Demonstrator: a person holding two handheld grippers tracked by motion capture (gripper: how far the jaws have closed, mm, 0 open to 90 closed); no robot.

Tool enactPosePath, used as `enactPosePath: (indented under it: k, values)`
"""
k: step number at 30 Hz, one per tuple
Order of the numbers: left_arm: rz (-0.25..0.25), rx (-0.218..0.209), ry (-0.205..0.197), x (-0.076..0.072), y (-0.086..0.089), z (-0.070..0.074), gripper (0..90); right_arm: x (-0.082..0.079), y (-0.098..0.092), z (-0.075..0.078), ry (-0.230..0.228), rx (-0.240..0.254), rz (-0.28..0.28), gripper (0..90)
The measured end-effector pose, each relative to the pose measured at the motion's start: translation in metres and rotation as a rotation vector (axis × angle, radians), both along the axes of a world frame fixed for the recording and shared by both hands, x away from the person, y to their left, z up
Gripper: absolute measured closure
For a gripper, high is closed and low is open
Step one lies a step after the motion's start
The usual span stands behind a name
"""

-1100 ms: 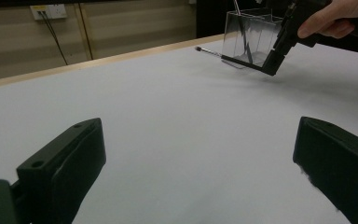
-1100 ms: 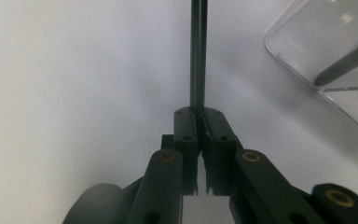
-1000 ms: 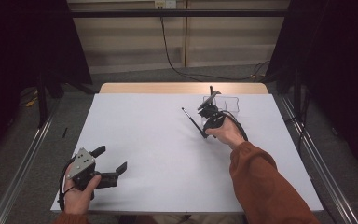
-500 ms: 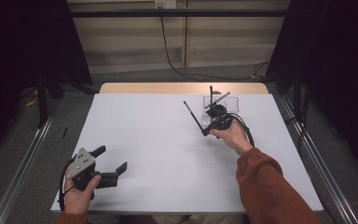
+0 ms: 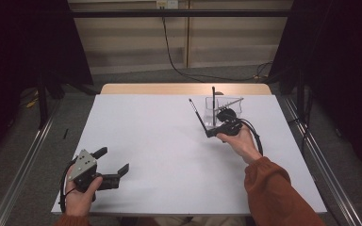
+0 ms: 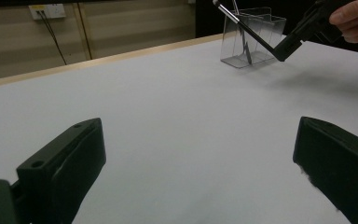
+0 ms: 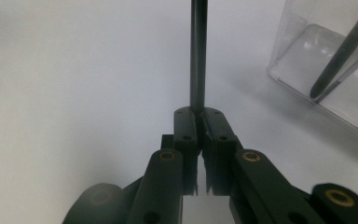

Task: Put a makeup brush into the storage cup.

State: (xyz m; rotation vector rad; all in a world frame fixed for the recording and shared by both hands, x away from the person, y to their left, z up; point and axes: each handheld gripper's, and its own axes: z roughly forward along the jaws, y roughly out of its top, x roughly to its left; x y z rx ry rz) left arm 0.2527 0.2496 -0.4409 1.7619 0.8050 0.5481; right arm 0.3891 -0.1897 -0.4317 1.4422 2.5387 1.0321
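Observation:
My right gripper (image 5: 210,133) is shut on the lower end of a thin dark rod (image 5: 199,117), which slants up and to the left just in front of a clear plastic box (image 5: 209,121). In the right gripper view the rod (image 7: 198,56) rises straight from the closed jaws (image 7: 200,116), with the box (image 7: 307,42) to the right. Two more sticks stand in the box, one black (image 5: 213,100) and one silvery (image 5: 231,101). My left gripper (image 5: 113,160) rests at the table's front left, open with nothing between its fingers (image 6: 65,163).
The white table (image 5: 160,141) stretches between the two hands, with a wooden strip along its far edge (image 5: 184,88). Metal rails run along both sides (image 5: 23,165). A cable (image 5: 257,139) loops from the right gripper over the hand. The box (image 6: 251,46) sits far right.
The right hand has carried the rod a little to the right, closer to the box, and the rod now points more steeply upward. The left gripper has stayed put.

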Motion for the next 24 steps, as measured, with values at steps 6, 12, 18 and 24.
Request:
enactPosePath:
  k: [6,12,18,24]
  values:
    - [0.002,-0.001,0.0,0.0,0.0,0.0,2.3,-0.006,-0.005,-0.001,-0.068,0.048,-0.009,84.5]
    - [0.002,-0.002,0.001,0.0,0.0,0.0,2.3,-0.011,-0.009,-0.001,-0.129,0.096,-0.017,84.5]
    - [0.006,-0.009,-0.005,0.0,0.0,0.001,2.3,-0.014,-0.012,0.0,-0.177,0.142,-0.02,84.5]
    - [0.011,-0.013,-0.003,0.0,0.001,0.001,2.3,-0.017,-0.011,-0.001,-0.234,0.182,-0.001,84.5]
